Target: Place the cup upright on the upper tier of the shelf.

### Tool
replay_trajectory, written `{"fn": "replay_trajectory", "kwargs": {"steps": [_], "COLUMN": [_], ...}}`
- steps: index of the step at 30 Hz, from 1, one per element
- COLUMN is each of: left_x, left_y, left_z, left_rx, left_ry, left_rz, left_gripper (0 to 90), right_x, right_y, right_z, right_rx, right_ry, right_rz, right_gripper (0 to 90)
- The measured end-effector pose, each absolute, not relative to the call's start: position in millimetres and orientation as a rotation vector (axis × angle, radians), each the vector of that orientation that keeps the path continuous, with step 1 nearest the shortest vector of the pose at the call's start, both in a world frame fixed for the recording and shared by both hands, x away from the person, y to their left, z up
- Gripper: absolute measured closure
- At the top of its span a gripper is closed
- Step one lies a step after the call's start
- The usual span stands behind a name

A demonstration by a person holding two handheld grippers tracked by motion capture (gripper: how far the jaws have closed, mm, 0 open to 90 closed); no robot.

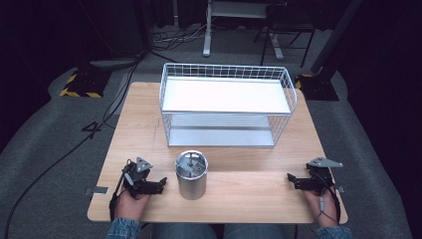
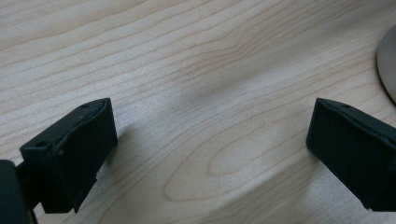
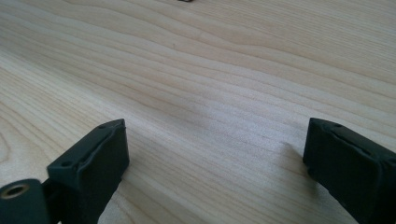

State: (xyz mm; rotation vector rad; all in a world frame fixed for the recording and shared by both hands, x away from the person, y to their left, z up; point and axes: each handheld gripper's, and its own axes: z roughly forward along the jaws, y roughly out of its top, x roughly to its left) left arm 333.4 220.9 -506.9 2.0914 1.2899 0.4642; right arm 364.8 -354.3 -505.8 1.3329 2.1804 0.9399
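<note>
Can: a metal can (image 1: 191, 175) stands upright on the desk (image 1: 234, 196), near my edge and between my two hands; I judge it is the thing to be worked, being the nearest object to either tongs.
Can top: something metal lies in its open mouth, perhaps a lid sunk inside, though the high view is too small for me to be sure.
Rack: a white wire rack (image 1: 226, 105) sits well behind the can with its open front facing me, likely so that things can be slid onto a shelf without lifting over the rim.
Left tongs: my left tongs (image 1: 158, 185) rest low over the desk just beside the can, pointed at it; in the left gripper view the can's edge (image 2: 387, 65) shows off to one side, not between the jaws.
Left tongs state: spread wide, holding nothing, with bare wood between the jaws.
Right tongs: my right tongs (image 1: 292, 180) lie well apart from the can, near the desk's right edge, also aimed inward.
Right tongs state: spread wide and pinching nothing.
Why so placed: both hands look parked, flanking the can ready for a reach.
</note>
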Motion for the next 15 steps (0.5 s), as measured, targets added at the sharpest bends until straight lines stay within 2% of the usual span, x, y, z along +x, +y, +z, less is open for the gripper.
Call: {"fn": "replay_trajectory", "kwargs": {"steps": [7,15], "left_x": [332.4,331.2], "left_y": [223.2,226.9], "left_z": [-506.4,-505.8], "left_rx": [2.11,2.125], "left_ry": [1.268,1.253], "left_rz": [0.456,0.438], "left_gripper": [2.2,2.2], "right_x": [363.8,363.9], "right_y": [-354.5,-354.5], "right_z": [-505.5,-505.5], "right_rx": [1.317,1.317], "right_ry": [2.182,2.182], "right_rz": [0.948,0.949], "right_gripper": [11.2,11.3]}}
